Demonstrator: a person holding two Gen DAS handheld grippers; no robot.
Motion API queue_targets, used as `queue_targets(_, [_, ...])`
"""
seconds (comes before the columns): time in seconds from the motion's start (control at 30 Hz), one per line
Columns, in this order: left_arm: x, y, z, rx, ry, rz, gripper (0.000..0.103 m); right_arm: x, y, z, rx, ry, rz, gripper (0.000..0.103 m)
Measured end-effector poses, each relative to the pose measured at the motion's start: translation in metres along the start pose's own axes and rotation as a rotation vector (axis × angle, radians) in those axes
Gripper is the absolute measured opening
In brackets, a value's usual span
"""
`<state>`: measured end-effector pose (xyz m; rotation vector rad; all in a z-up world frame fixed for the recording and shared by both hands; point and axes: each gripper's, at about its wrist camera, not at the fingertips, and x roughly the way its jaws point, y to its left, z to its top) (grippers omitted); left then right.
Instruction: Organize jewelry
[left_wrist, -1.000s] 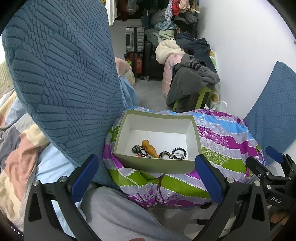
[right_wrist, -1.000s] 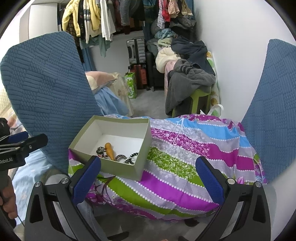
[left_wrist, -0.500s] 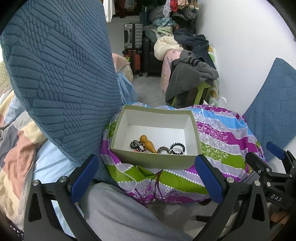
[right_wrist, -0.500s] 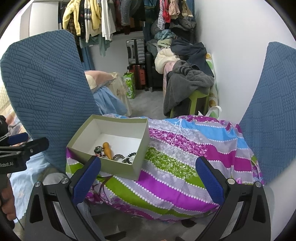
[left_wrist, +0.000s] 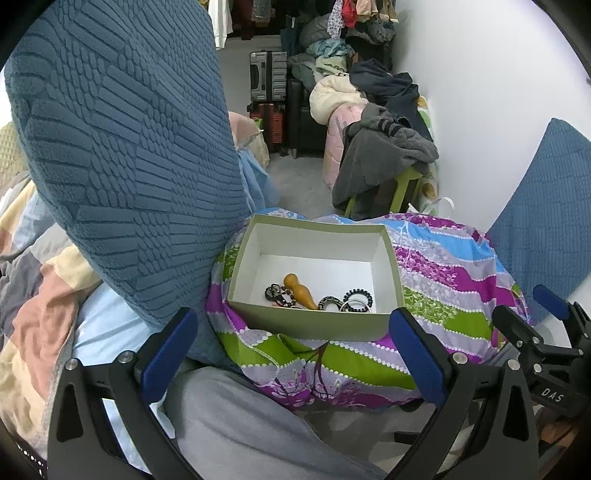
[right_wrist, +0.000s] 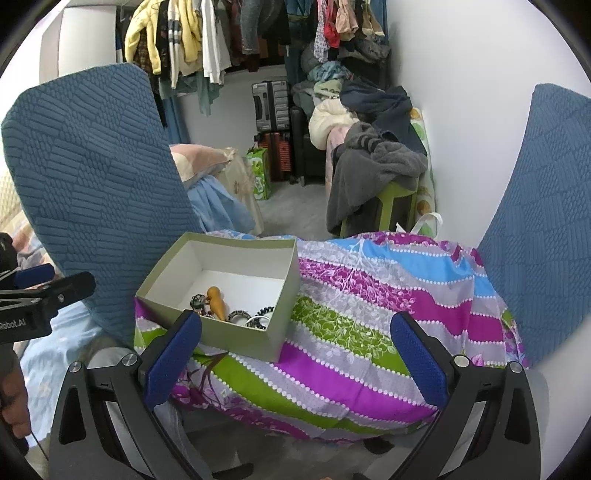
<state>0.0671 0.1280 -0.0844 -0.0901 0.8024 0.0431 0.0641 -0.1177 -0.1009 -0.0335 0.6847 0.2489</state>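
Note:
An open olive-green box (left_wrist: 314, 325) with a white inside sits on a striped floral cloth (left_wrist: 443, 291). In it lie an orange gourd-shaped piece (left_wrist: 299, 291), a dark beaded bracelet (left_wrist: 275, 294), and black-and-white rings (left_wrist: 356, 297). My left gripper (left_wrist: 291, 354) is open and empty, just in front of the box. My right gripper (right_wrist: 295, 358) is open and empty, to the right of the box (right_wrist: 236, 332), over the cloth (right_wrist: 369, 314). The jewelry (right_wrist: 216, 297) shows there too.
A big blue textured cushion (left_wrist: 122, 147) stands left of the box, another (right_wrist: 546, 221) at the right by the white wall. Grey-trousered legs (left_wrist: 240, 424) are below. Clothes piles, a green stool (right_wrist: 391, 199) and suitcases (right_wrist: 271, 107) fill the back.
Both grippers have drawn back and tilted slightly, so the box sits a bit lower in view. Nothing was picked up or let go.

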Motion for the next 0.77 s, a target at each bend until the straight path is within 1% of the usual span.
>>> queue_targets(0.07, [-0.0021,0.0022,0.0006,-0.006,-0.009,0.005,0.103,-0.001,0.0009,0.0003,0.002,-0.002,0.0,0.103])
queue_targets(0.33, [-0.0049,0.004,0.0008,0.006,-0.003,0.021,0.103,-0.0053,0.0043,0.004,-0.003,-0.018,0.003,0.103])
queue_targets(0.77, [-0.0048,0.0032,0.0004,0.012,0.002,0.014,0.103,-0.0061,0.0028,0.005,0.009,-0.021,-0.01,0.103])
